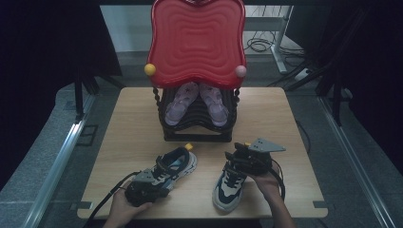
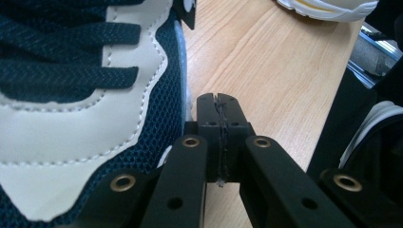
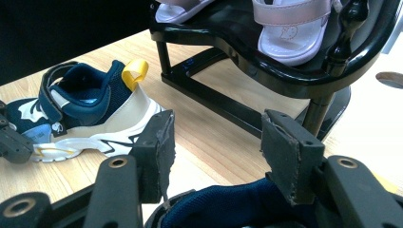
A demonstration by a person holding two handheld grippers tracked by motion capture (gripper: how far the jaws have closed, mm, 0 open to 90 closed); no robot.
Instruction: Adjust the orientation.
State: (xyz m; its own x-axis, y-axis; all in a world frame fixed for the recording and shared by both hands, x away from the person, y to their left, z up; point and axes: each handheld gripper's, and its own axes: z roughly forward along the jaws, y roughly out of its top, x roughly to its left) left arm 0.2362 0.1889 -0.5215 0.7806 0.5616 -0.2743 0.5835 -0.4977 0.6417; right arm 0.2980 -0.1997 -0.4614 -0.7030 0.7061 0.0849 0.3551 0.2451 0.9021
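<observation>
1. Nearest, at about 7 o'clock on the counter [image 1: 119, 118]: left tool [image 1: 164, 173] gripped in a hand [image 1: 124, 209], jaws pressed fully together with nothing between them in the left gripper view, tips just beside the mesh side of the left sneaker [image 1: 173, 164].
2. Also near, at about 5 o'clock: right tool [image 1: 235, 161] in the other hand [image 1: 268, 183], jaws standing wide apart over the heel opening of the right sneaker [image 1: 229, 187]; in the right gripper view the pads [image 3: 157, 147] sit either side of the navy collar [image 3: 228, 209], pressing on nothing that can be seen.
3. Right sneaker lying with toe toward 6 o'clock, heel toward 12; left sneaker slanted, yellow heel loop [image 1: 188, 147] toward 1 o'clock, toe under the left tool.
4. Well apart from each other, both sneakers on bare wood, navy mesh with cream panels and white soles.
5. Farther, at 12 o'clock: black rack [image 1: 197, 128] on the counter, carrying a pair of pale pink sandals [image 1: 197, 102] side by side, toes toward the near edge.
6. Farthest, rising behind the rack: red wavy panel [image 1: 197, 42], with a yellow knob [image 1: 149, 69] at its lower left corner and a pink knob [image 1: 241, 71] at its lower right.
</observation>
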